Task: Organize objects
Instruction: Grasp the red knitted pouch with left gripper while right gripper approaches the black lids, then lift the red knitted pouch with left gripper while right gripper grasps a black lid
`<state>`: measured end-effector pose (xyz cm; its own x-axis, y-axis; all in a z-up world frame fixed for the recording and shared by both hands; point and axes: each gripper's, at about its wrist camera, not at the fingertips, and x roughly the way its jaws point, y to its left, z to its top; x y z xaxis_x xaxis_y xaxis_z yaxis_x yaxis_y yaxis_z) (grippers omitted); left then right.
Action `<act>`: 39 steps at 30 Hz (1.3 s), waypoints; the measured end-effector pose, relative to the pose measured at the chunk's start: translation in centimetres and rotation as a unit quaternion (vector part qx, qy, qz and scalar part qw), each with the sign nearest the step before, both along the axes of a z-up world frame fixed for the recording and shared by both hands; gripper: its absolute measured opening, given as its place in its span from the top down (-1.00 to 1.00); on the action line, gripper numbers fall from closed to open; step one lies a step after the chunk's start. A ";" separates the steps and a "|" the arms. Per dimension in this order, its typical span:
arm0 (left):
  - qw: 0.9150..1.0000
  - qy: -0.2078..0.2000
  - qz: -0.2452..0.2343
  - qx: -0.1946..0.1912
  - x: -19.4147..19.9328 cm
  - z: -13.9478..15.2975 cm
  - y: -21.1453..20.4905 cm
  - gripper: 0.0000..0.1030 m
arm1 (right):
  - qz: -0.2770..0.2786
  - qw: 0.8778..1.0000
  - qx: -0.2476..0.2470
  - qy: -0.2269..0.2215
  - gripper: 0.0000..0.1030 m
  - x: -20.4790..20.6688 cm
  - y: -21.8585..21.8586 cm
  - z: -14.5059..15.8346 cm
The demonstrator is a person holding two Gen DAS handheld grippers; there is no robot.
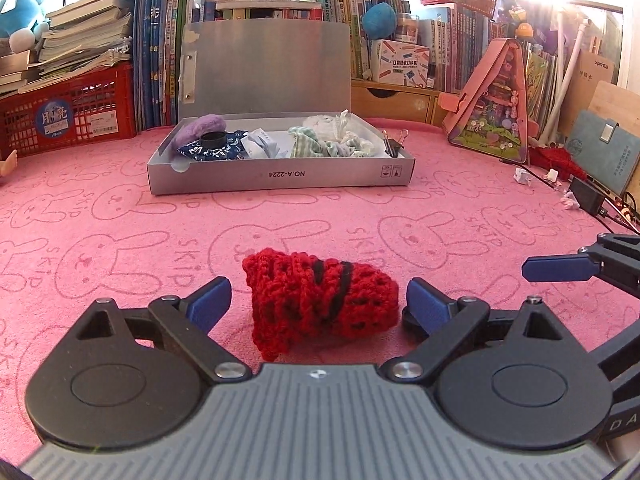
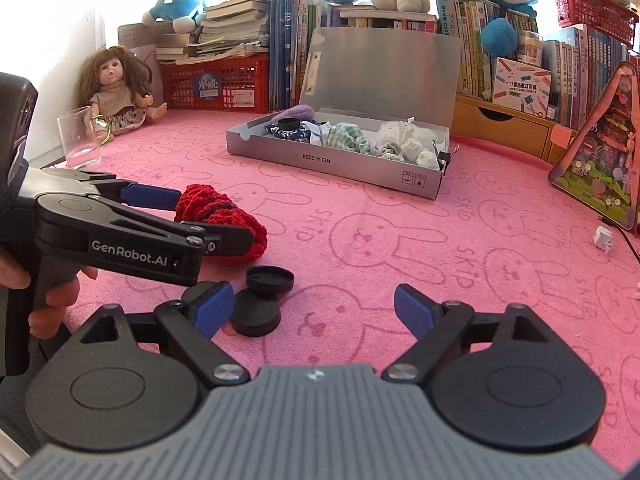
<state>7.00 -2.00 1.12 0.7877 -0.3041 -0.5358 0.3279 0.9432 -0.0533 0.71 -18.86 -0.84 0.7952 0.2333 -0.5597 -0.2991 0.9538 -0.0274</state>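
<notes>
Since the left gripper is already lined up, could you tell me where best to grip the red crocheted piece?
Grip the red crocheted piece across its bunched middle, coming straight on from the near side. It lies flat between the open left gripper pads, soft enough to pinch; the narrow tail nearer the camera offers less.

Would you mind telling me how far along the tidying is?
Partly done: the grey box already holds cloths and a black cap. In hand: the open left gripper straddles the red knit, not yet gripped. Left: two black caps on the cloth by the open right gripper.
</notes>
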 end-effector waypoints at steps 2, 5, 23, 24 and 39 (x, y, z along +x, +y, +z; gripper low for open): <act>1.000 0.005 0.004 0.000 0.3 -0.2 0.0 -0.85 | 0.005 1.000 -0.005 0.003 -0.80 0.0 0.4 -0.3; 1.000 0.010 0.008 -0.005 0.5 -0.5 0.3 -0.84 | 0.007 1.000 -0.013 0.007 -0.80 0.0 0.9 -0.9; 0.999 -0.022 0.048 0.013 -1.7 0.6 3.0 -0.36 | -0.013 1.000 0.003 0.000 -0.08 -0.1 2.6 -1.7; 0.998 -0.020 0.051 0.014 -1.7 0.6 3.2 -0.37 | -0.013 1.000 0.005 0.001 -0.05 -0.1 2.6 -1.6; 0.996 -0.030 0.075 0.027 -1.9 0.0 3.4 -0.61 | -0.045 0.999 0.021 -0.021 0.21 -0.7 1.8 -0.6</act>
